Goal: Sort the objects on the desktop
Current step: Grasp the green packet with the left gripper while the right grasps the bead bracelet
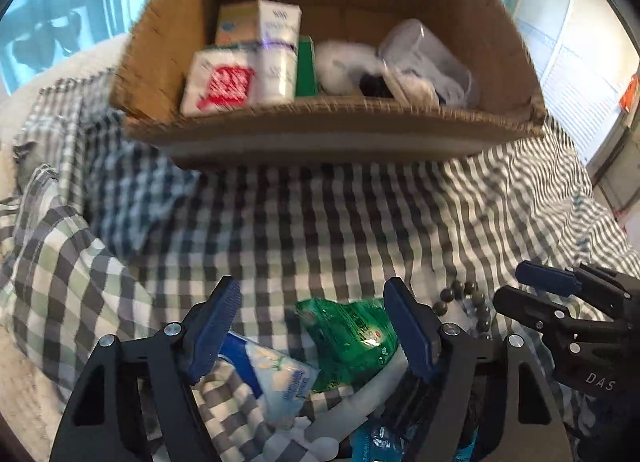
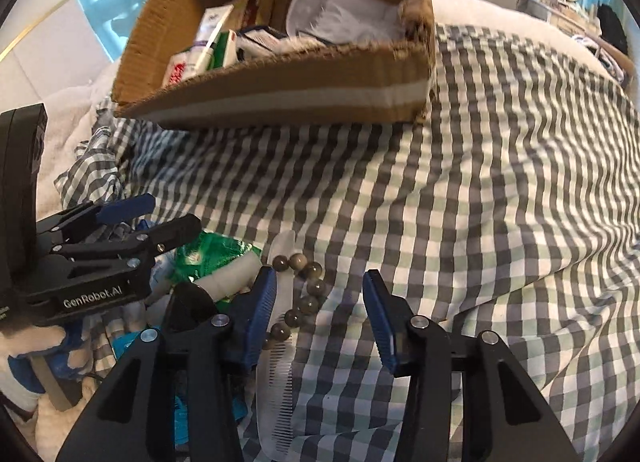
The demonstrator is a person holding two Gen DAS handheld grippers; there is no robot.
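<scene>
A small heap lies on the checked cloth: a green packet (image 1: 352,338), a blue-and-white tissue pack (image 1: 276,378), a string of dark beads (image 2: 304,294) and a clear comb (image 2: 276,382). My left gripper (image 1: 316,322) hangs open just over the green packet, which shows between its fingers without either pad pressing on it. My right gripper (image 2: 320,302) is open beside it, its left finger next to the beads and bare cloth between the pads. Each gripper also shows in the other view: right gripper (image 1: 524,290), left gripper (image 2: 168,218).
A cardboard box (image 1: 320,130) (image 2: 280,94) stands further back on the cloth, holding white cartons (image 1: 276,58) and a clear plastic container (image 1: 424,62). Rumpled checked cloth (image 2: 500,202) spreads to the right. White bedding (image 1: 24,110) edges the left.
</scene>
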